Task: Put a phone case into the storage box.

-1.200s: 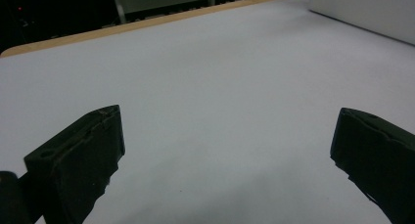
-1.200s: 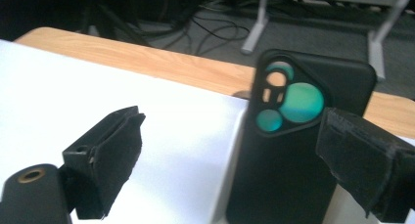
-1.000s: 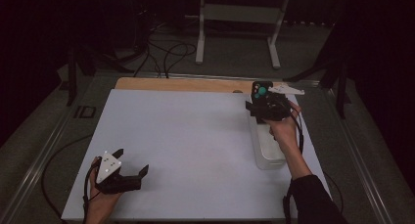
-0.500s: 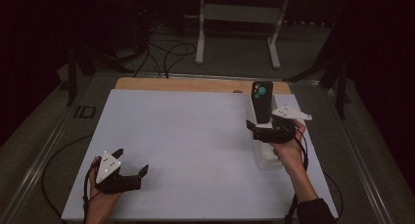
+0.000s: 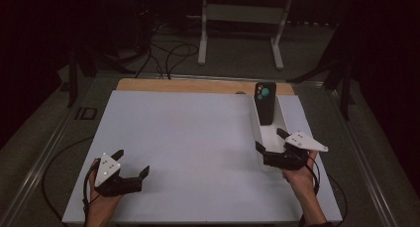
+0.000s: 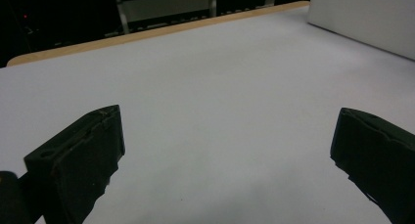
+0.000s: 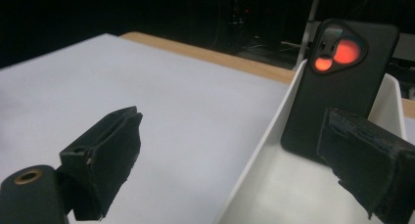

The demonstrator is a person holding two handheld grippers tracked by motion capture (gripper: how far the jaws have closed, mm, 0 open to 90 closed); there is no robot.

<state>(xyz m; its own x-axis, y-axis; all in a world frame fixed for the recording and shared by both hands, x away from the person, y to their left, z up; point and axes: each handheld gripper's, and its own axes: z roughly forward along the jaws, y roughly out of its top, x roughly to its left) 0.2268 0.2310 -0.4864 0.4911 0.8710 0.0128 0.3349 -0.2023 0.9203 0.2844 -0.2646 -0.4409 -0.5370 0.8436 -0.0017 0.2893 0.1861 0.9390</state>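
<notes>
A black phone (image 5: 265, 102) (image 7: 337, 82) stands upright against the far end of a long white tray (image 5: 286, 122) (image 7: 254, 185) on the right side of the white table. My right gripper (image 5: 270, 140) (image 7: 235, 160) hovers open at the tray's near end, one jaw outside its left wall and one over the tray, holding nothing. At the table's front left, my left gripper (image 5: 131, 162) (image 6: 225, 150) rests open and holds nothing, over bare white surface.
The white table top (image 5: 188, 138) has a wooden strip (image 5: 198, 85) along its far edge. Beyond it are a metal stand (image 5: 240, 19) and cables (image 5: 168, 48) on the floor. The tray's corner (image 6: 362, 18) shows far right in the left gripper view.
My right gripper has let go of the phone, left it standing in the tray, and drawn back toward the near end with its jaws open. The left gripper has stayed put.
</notes>
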